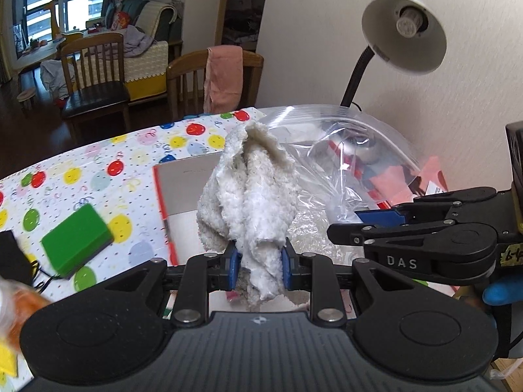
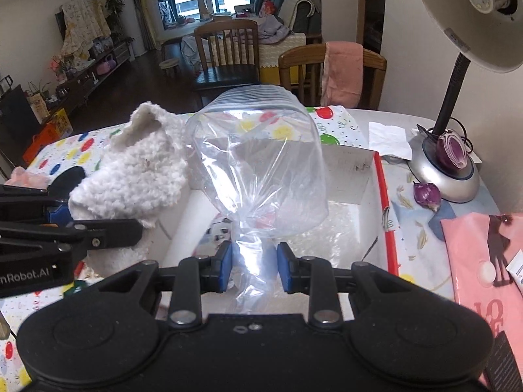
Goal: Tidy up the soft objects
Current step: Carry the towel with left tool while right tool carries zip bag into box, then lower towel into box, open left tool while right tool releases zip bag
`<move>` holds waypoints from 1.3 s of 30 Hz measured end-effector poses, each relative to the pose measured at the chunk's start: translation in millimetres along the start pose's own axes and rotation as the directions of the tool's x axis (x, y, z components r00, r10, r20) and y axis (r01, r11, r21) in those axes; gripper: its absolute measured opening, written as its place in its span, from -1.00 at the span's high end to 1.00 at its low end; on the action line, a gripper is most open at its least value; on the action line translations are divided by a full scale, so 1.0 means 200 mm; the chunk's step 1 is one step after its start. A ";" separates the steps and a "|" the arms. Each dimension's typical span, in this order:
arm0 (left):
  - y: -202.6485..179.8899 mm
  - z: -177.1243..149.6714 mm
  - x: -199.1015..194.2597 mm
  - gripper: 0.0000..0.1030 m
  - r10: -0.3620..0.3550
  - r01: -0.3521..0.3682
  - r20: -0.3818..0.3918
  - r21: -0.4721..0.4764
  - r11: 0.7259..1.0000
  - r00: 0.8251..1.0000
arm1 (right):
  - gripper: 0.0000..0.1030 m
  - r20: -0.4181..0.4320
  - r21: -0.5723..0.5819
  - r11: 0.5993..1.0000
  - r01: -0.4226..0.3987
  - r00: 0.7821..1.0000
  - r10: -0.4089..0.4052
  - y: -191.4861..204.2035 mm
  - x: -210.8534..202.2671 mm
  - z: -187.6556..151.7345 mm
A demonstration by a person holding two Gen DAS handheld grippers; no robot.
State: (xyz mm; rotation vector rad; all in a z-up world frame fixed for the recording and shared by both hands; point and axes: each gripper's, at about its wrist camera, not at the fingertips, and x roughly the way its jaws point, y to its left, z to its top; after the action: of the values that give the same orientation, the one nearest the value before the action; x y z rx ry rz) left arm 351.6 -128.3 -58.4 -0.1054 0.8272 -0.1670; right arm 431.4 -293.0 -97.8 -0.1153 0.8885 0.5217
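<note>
- Green sponge (image 1: 77,241) lies flat on the balloon-print tablecloth (image 1: 98,163) toward the left edge of the table, just beside a black block (image 1: 11,254) with a thin cable.
- White box (image 1: 183,192) with a red rim stands open on the table, right of the sponge; a crinkled clear lining shows on its floor in the right wrist view.
- Fluffy white cloth (image 1: 251,202) is bunched upright above the box, its lower end pinched between the 2 blue pads (image 1: 232,263) of the left gripper (image 1: 258,264), which is clamped on it.
- In the right wrist view the same cloth (image 2: 140,170) hangs at the left, touching the side of the bag.
- Clear plastic bag (image 2: 258,163) stands up over the box with its zip mouth toward the far edge of the table; its gathered lower part sits between the blue pads (image 2: 225,268) of the right gripper (image 2: 255,268), which grips it.
- In the left wrist view the bag (image 1: 343,163) billows just right of the cloth, and the right gripper's black arm (image 1: 425,238) reaches in from the right edge.
- Desk lamp (image 2: 457,137) with a grey round base stands at the far right corner of the table, by the wall.
- Purple flower bud (image 2: 426,194) lies just in front of the lamp base.
- Pink printed bag (image 2: 483,261) lies at the right edge of the table.
- 2 wooden chairs stand beyond the far edge; a pink towel (image 2: 343,72) drapes over the nearer chair (image 2: 294,65).
</note>
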 end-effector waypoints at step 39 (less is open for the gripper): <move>0.02 0.07 0.71 0.53 0.099 -0.094 -0.280 0.031 0.995 0.955 | 0.46 -0.217 0.005 0.999 0.040 0.976 -0.038 -0.16 0.55 0.05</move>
State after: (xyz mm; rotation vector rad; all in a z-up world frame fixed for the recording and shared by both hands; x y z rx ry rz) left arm 457.0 -150.6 -151.1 -0.0241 1.1124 -0.0981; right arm 509.8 -275.0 -179.6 -0.1839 1.0992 0.4739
